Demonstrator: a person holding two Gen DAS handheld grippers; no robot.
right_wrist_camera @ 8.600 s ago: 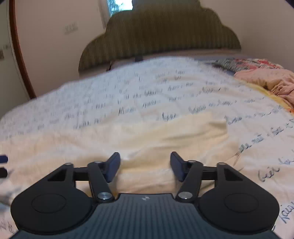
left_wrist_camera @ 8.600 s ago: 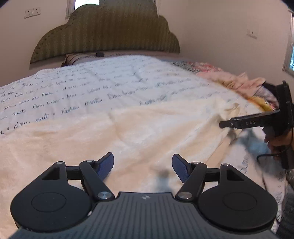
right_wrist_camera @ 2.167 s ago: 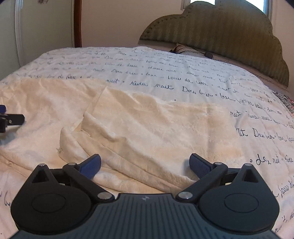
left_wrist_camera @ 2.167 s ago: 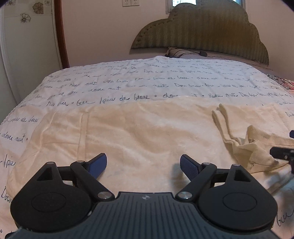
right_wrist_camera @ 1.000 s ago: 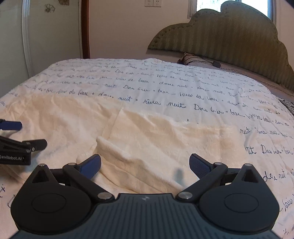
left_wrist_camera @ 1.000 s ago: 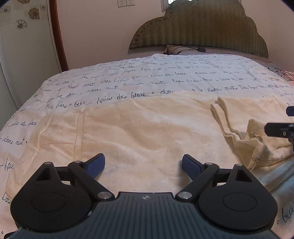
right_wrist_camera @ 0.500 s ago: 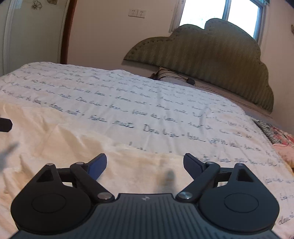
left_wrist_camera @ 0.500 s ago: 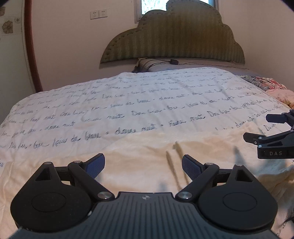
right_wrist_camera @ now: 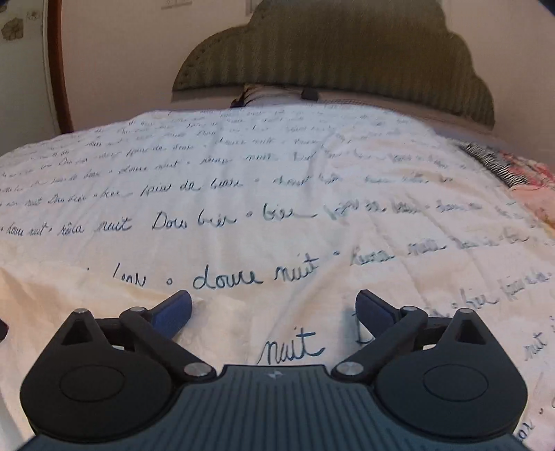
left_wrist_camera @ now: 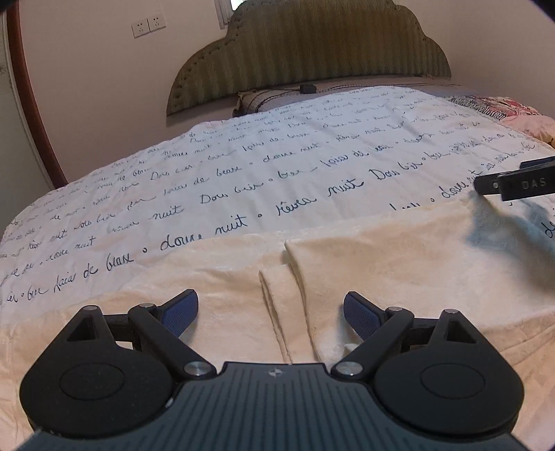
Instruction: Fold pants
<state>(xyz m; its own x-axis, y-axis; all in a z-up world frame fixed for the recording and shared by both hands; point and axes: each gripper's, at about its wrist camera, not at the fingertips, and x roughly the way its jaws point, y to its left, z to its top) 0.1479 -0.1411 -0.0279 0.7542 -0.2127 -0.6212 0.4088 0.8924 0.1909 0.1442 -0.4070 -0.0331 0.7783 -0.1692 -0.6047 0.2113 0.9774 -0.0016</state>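
Cream pants [left_wrist_camera: 381, 263] lie flat on the bed, with a folded layer whose edge [left_wrist_camera: 295, 263] runs toward my left gripper. My left gripper [left_wrist_camera: 270, 312] is open and empty, low over the pants near that edge. My right gripper [right_wrist_camera: 274, 308] is open and empty over the bedspread, just right of the pants' right end [right_wrist_camera: 52, 298]. The right gripper's finger also shows in the left wrist view [left_wrist_camera: 517, 182], above the pants' far right corner.
The white bedspread with blue handwriting print [left_wrist_camera: 277, 166] covers the bed. A green padded headboard [left_wrist_camera: 312, 52] and a pillow [left_wrist_camera: 270, 99] are at the back. Patterned fabric [right_wrist_camera: 520, 173] lies at the right edge. A wall with sockets [left_wrist_camera: 149, 24] is behind.
Both grippers have moved right and dipped lower toward the bed. The right gripper has passed beyond the pants' right end. The pants now lie flat with a folded layer on top.
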